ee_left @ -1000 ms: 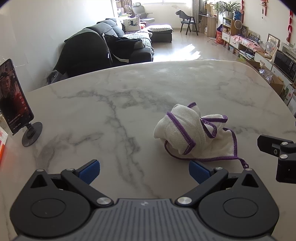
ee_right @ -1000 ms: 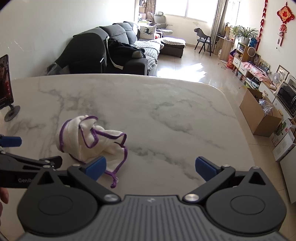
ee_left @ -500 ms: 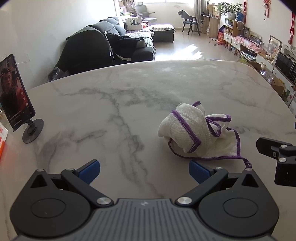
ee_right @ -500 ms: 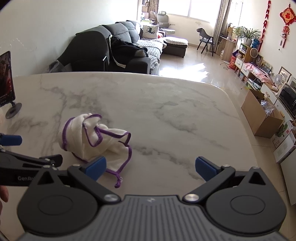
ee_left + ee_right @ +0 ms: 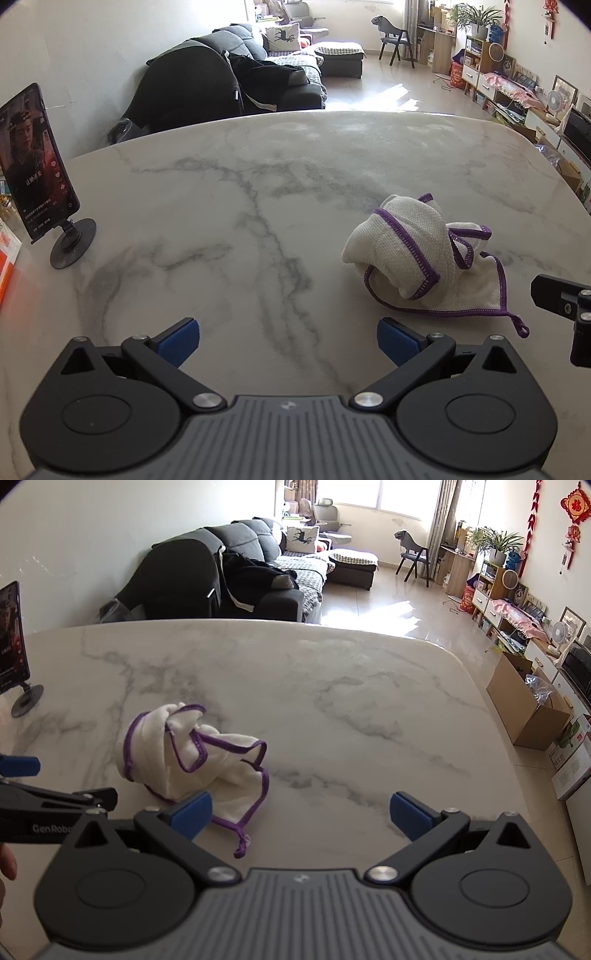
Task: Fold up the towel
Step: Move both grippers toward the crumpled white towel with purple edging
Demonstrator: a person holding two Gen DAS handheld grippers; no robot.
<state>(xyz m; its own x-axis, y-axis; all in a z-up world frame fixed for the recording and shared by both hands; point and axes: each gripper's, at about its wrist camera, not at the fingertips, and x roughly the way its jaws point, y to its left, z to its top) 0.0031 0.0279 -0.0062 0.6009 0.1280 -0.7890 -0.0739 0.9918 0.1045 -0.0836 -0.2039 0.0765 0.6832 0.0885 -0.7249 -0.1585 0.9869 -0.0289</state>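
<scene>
A white towel (image 5: 417,258) with purple trim lies crumpled in a heap on the marble table (image 5: 221,192). In the right wrist view the same towel (image 5: 192,753) sits at the lower left, its hanging loop trailing toward me. My left gripper (image 5: 288,341) is open, low over the table, with the towel ahead and to its right. My right gripper (image 5: 301,812) is open too; its left blue pad (image 5: 192,812) overlaps the towel's near edge in the picture. Neither holds anything. Part of the other gripper shows at each view's side.
A phone on a round stand (image 5: 40,177) stands at the table's left side, its screen lit. An orange item (image 5: 7,258) lies at the left edge. Beyond the table are a dark sofa (image 5: 229,85), shelves and cardboard boxes (image 5: 528,701) on the floor.
Both grippers have edged a little forward and closer to the towel. The towel has not moved, and both jaws stay open.
</scene>
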